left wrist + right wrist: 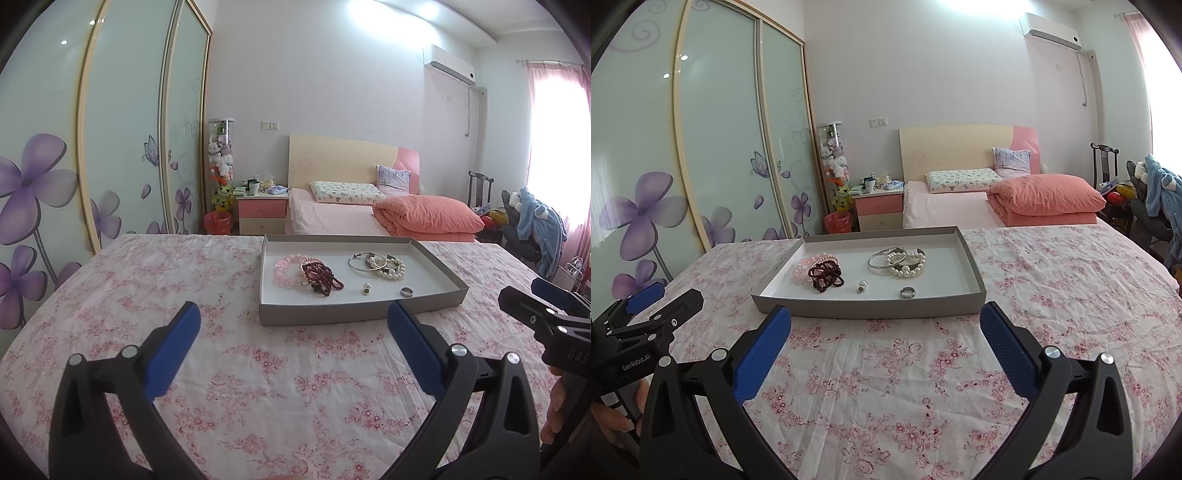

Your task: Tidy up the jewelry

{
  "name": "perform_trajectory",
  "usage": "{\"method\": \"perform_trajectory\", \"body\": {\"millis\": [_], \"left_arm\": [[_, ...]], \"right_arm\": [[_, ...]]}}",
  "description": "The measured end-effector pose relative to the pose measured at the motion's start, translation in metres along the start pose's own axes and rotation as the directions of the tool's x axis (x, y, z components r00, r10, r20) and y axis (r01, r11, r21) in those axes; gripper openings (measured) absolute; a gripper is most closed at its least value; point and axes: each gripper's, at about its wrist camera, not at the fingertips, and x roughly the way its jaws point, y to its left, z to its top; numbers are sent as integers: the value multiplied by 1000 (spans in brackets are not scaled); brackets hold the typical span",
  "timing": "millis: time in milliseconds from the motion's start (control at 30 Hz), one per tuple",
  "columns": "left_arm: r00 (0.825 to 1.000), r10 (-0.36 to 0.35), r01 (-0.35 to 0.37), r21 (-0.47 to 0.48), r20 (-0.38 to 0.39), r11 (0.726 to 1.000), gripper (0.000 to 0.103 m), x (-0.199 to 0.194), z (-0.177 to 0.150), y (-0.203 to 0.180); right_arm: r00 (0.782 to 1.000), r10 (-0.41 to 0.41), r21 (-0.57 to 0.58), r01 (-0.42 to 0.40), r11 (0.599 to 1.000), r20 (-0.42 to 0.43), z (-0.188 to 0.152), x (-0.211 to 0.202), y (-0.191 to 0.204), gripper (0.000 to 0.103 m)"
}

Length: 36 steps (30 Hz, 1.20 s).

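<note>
Jewelry all sits inside the shallow grey tray (364,312) on the floral cloth (258,369); none lies loose on the cloth that I can see. Tray straight ahead of both my grippers, its long axis running left to right across my view, near wall toward me.

Left gripper (293,325): jaws wide apart, empty, low over the cloth, tips just short of the tray's near wall. Right gripper (886,326): same, spread and holding nothing, just as near to that wall.

Contents, left to right: pink bead bracelet (286,271) with dark red bead strand (323,277) heaped against it, touching. Small pearl pendant (861,287) alone near the middle. Silver bangle (882,260) tangled with pearl bracelet (907,267). Ring (908,292) alone toward the right.

Judgement: pink-and-red heap lies on my left side, bangle, pearls and ring on my right. Scene fits pieces gathered in, or piles awaiting separation.
</note>
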Motion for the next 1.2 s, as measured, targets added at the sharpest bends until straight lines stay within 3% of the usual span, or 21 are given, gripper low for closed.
{"method": "perform_trajectory", "body": {"millis": [1200], "left_arm": [[1000, -2, 2, 0, -4, 1000, 99, 0, -2, -3]], "right_arm": [[1000, 4, 6, -4, 1000, -7, -1, -1, 3, 101]]}}
